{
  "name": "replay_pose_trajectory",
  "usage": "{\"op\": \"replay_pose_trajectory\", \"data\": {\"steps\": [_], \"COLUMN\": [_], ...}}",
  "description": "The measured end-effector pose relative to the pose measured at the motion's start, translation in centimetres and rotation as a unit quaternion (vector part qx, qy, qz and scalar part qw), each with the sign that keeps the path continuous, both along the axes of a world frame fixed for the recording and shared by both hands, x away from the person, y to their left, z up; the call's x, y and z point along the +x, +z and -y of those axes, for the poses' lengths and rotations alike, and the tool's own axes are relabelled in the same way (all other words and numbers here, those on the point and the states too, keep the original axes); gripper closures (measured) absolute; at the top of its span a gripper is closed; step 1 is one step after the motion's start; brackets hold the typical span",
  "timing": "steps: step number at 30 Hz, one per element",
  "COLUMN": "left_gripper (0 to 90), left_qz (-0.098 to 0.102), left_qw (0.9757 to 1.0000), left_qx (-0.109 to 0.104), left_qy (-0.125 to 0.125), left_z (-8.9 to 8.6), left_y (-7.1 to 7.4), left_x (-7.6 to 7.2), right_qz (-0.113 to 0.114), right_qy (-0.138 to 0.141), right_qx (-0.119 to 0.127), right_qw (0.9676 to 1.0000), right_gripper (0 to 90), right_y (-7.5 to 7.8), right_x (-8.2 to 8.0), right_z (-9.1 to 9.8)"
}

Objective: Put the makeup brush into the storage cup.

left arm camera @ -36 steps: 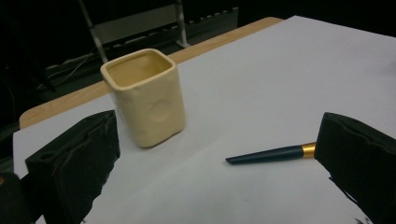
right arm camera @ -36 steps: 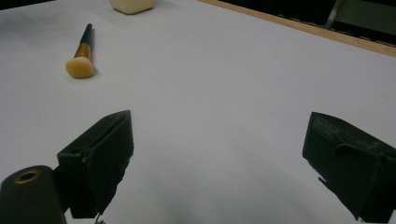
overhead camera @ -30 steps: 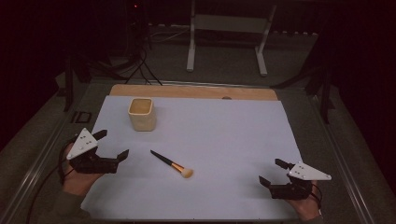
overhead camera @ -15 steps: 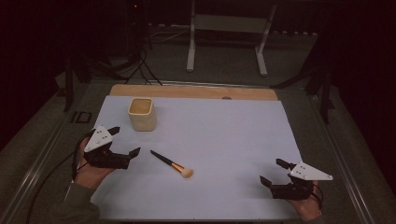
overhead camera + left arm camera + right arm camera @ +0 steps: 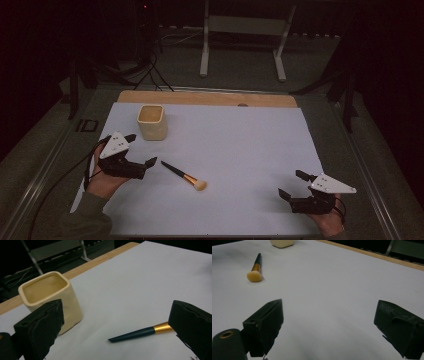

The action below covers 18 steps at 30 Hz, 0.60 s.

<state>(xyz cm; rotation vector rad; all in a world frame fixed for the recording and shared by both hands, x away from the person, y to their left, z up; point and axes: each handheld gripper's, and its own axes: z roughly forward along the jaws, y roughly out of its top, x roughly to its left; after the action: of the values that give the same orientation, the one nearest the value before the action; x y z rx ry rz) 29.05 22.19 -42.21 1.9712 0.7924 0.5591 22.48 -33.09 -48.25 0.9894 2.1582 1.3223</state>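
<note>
Item in hand: I am bringing the left claw [image 5: 140,149] toward the brush [image 5: 185,176], which is lying flat on the white sheet of the bench [image 5: 240,150], dark handle pointing at the claw, gold collar and pale bristle head pointing away toward the middle of the sheet. Left claw: jaws standing wide apart, gripping nothing; in the left gripper view I am seeing the handle tip [image 5: 117,338] between them but not touched by either. Right claw [image 5: 294,185]: jaws likewise spread wide and empty, sitting well apart from the brush at the near right of the sheet. Handling note, as I judge it: I am aiming to set the jaws square across the slim handle, low to the sheet, closing near the collar so the brush is not rolling or pivoting out; the handle is thin, so the closing needs to be slow and centred. Container: one cream cup [image 5: 151,121], upright, just beyond the left claw and near the brush; its inside looks empty, though the very bottom is not showing.
</note>
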Motion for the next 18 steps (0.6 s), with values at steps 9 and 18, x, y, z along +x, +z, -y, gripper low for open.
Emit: {"op": "replay_pose_trajectory", "data": {"steps": [9,18], "left_gripper": [1.4,1.4], "left_qz": [-0.005,-0.005], "left_qw": [0.9998,0.9997], "left_qx": [0.007,0.010], "left_qy": [-0.016,-0.022], "left_z": [1.3,1.7], "left_y": [-0.1,-0.1], "left_x": [0.5,0.6], "right_qz": [-0.001,-0.001], "right_qy": [0.002,0.002], "right_qx": [0.000,-0.001], "right_qw": [1.0000,1.0000], "right_gripper": [8.7,8.7], "right_y": [0.0,0.0], "right_x": [0.0,0.0], "right_z": [0.0,0.0]}}
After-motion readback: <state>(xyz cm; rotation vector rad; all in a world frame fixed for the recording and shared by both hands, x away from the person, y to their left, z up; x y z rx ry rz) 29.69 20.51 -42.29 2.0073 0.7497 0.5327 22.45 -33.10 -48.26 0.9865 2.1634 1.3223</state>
